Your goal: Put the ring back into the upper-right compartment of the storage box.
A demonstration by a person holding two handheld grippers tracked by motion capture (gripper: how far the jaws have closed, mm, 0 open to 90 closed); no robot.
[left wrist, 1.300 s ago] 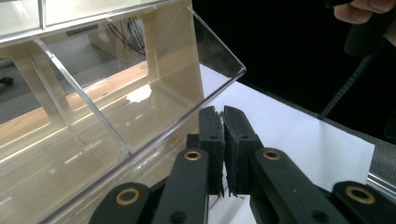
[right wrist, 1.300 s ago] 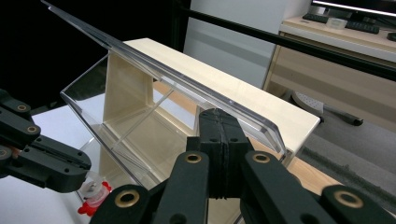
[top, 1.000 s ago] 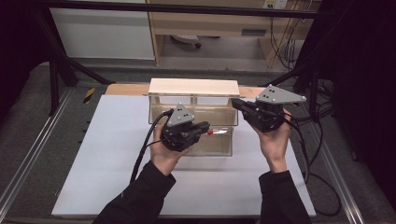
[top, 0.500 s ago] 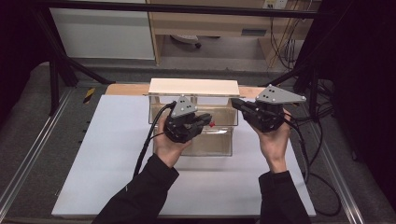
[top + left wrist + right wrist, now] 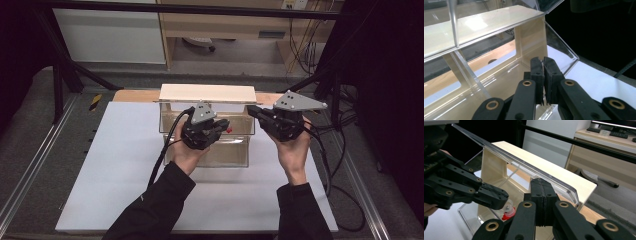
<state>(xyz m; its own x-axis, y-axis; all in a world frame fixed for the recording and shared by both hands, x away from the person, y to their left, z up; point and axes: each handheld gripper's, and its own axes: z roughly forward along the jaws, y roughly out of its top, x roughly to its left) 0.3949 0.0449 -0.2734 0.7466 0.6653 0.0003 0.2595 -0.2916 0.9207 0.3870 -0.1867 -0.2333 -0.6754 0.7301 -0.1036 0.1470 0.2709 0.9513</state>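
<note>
A clear plastic box [image 5: 235, 155] stands in the middle of the white mat, with a pale wooden shelf [image 5: 207, 93] across its far side. My left gripper [image 5: 223, 125] hovers over the box's open top, jaws shut and empty [image 5: 543, 62]. Below its tips a small red and clear object [image 5: 229, 130] lies inside the box [image 5: 507, 213]. My right gripper [image 5: 251, 110] is at the box's far right corner, jaws shut [image 5: 540, 181]. Its tips rest against the edge of the raised clear lid [image 5: 524, 167]; whether they pinch it I cannot tell.
The white mat [image 5: 120, 165] covers the table, with room to the left and in front of the box. Black cables [image 5: 325, 165] trail from both grippers. Metal rails [image 5: 30, 170] run along the table's sides. A cabinet [image 5: 110, 35] stands behind.
My left hand has shifted a little toward the far side of the box. The right hand and the lid have stayed put.
</note>
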